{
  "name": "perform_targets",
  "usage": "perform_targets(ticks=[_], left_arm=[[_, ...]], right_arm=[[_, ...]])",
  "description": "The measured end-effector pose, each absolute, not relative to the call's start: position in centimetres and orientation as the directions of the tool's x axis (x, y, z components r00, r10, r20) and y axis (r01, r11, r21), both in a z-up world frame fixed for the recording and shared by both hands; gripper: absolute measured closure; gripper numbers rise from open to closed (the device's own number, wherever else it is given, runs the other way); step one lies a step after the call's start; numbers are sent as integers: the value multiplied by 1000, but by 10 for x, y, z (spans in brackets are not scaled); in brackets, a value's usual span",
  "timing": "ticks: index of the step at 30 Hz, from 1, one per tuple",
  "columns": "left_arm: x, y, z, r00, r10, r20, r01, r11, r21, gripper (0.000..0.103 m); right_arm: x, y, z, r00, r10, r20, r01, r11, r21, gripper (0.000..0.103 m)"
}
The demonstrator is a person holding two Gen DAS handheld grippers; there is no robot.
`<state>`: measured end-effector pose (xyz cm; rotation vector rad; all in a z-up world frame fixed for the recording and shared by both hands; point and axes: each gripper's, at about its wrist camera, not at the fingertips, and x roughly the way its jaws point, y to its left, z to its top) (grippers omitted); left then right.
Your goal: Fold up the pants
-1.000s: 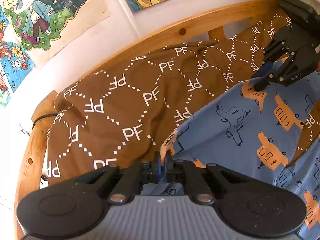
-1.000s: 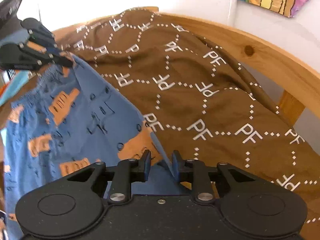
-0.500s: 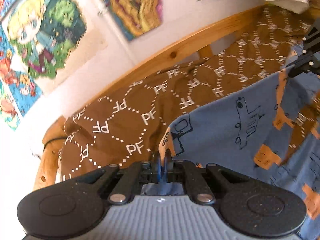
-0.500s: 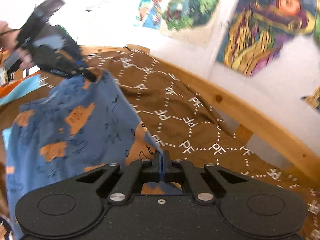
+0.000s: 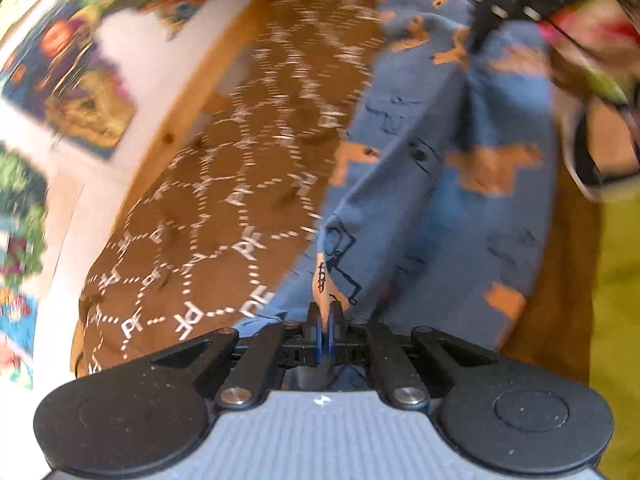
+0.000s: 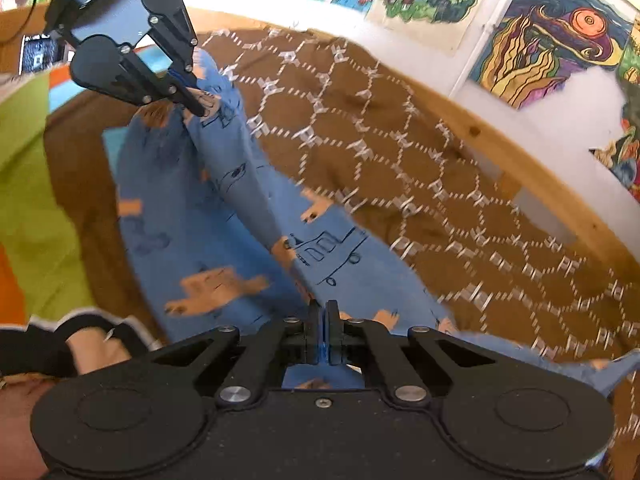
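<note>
Left wrist view. Left gripper (image 5: 325, 322): jaws pinched narrow on an orange-printed edge of the pants (image 5: 432, 200). Pants: blue cloth with orange vehicle print, hanging stretched from this gripper up toward the right gripper (image 5: 486, 28), which clamps the far edge at top right. Brown blanket (image 5: 208, 216), white "PF" lattice pattern, spread over the bed to the left of and beneath the pants. Wooden bed rail (image 5: 172, 132) runs along the blanket's far side. Wall posters (image 5: 76, 76), blurred, beyond the rail. Yellow-green cloth (image 5: 618, 280) along the right edge. Much of the picture is smeared by motion.

Right wrist view. Right gripper (image 6: 322, 332): jaws pressed together on the pants (image 6: 224, 240), cloth caught between them. Left gripper (image 6: 196, 106), upper left, nips the opposite edge; the pants sag in a fold between the two grippers, above the blanket. Brown blanket (image 6: 420, 168) fills the middle and right. Wooden bed rail (image 6: 500, 140) curves behind it. Wall posters (image 6: 548, 36) above the rail. Green and orange cloth (image 6: 28, 200) at left. A hand (image 6: 96, 346) in a black strap, lower left beside the gripper body.
</note>
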<state>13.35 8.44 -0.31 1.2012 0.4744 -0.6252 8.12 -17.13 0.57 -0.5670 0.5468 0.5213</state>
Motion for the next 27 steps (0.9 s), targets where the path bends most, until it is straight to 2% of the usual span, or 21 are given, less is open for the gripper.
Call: perform_targets(ticks=[2,6,15,17,19,23,25,27], left_arm=[[128,88,-15,739,-192,-646,674,194,713,100],[122,92,-29,732,-184,-657,681,154,716,100],[112,97,-38,717,-191,-670,694,113,711,100],[109,101,-42,715,-192,-672,696,100,711,96],[107,102,-46,724,-182,-665,686,101,720,93],[110,99,-44,730,-166,-663,683,154,714,91],[113,99,-41,722,-167,-671,692,181,699,95],[114,99,-39,721,-169,-672,693,198,693,99]], right_arm=[[73,-167,-4,747,282,-602,-574,730,-370,103],[67,-167,-21,732,283,-620,-555,775,-302,103],[58,-164,-24,726,275,-631,-593,716,-370,103],[50,-161,-26,733,265,-626,-606,672,-425,103],[50,-162,-31,723,261,-640,-613,670,-419,103],[57,-167,-33,722,260,-641,-585,724,-365,92],[59,-167,-32,723,263,-639,-585,726,-362,92],[58,-167,-32,717,269,-643,-592,721,-359,101]])
